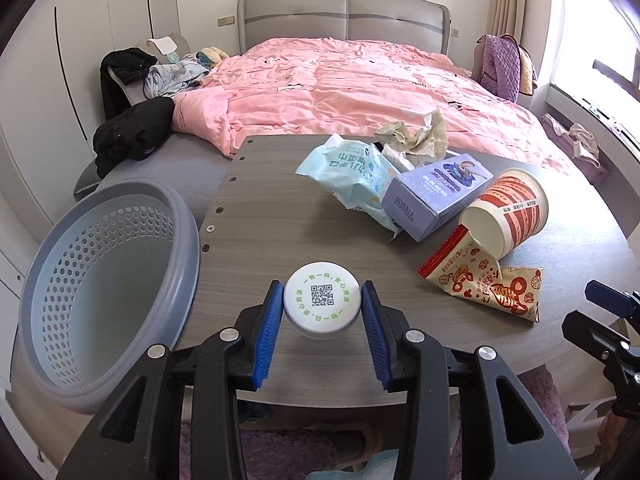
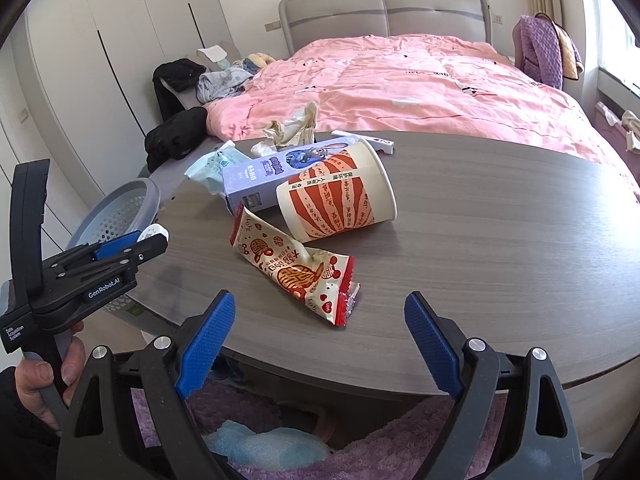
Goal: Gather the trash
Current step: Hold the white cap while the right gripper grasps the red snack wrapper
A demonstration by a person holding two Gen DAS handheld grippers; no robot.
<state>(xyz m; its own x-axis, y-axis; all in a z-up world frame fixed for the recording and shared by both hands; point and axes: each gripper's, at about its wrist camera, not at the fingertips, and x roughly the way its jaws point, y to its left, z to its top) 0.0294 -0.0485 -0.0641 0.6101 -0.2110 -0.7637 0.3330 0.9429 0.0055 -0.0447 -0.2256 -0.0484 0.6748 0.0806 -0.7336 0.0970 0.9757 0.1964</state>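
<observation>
My left gripper is shut on a white round cap with a QR code on top, held just above the wooden table. What lies under the cap is hidden. A grey perforated basket stands to its left, off the table's edge. Ahead and to the right lie a red-and-cream snack wrapper, a tipped paper cup, a purple box, a light blue wipes pack and crumpled paper. My right gripper stands open at the table's near edge, just short of the snack wrapper.
A bed with a pink quilt lies behind the table, with dark clothes piled at its left corner. A purple rug lies under the table. A hand holds the left gripper beside the basket.
</observation>
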